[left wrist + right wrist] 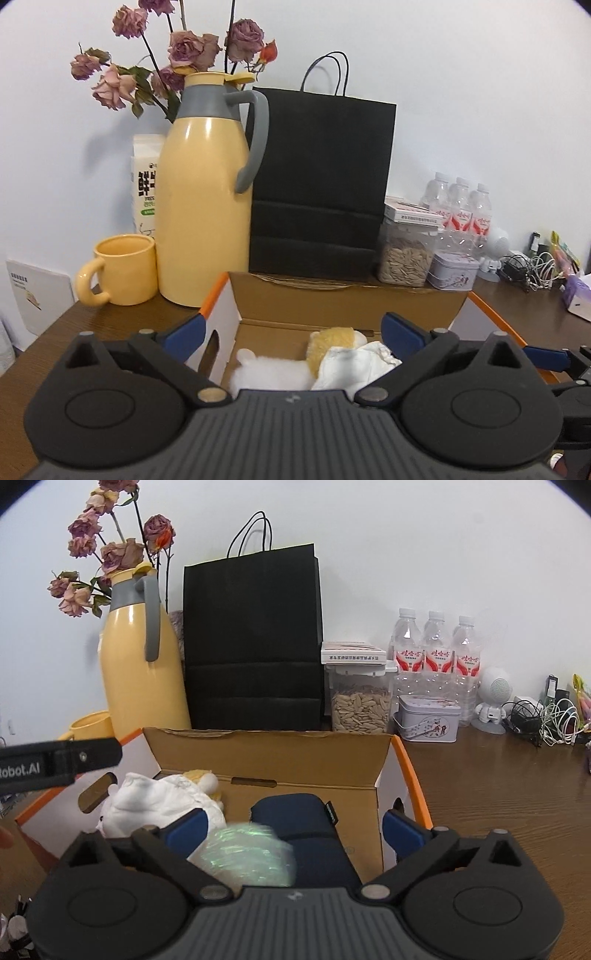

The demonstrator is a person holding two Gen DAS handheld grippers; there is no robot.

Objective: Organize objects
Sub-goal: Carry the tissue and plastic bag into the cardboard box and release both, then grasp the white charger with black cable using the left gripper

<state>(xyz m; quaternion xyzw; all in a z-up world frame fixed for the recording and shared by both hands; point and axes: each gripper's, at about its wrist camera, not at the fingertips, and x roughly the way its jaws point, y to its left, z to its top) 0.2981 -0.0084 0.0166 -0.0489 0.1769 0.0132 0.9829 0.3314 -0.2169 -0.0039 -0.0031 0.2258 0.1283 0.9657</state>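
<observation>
Right claw [291, 821] spread wide above box [310, 755], gripping nothing, likely to drop in or sort: plush [147, 801], navy pouch [306, 823], shiny bundle [251, 853] already inside; left claw [291, 328] equally parted, empty, over box's left end.

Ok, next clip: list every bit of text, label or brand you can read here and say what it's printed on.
"Robot.AI": other gripper's arm at left of the right wrist view; its start is cut off.
"FRES": white carton behind the yellow thermos; the rest is hidden, the large characters only partly visible.
Water bottles: red labels, script too small to read.
Flat white box on the seed jar: edge print blurred.
Tin: no legible text.
</observation>
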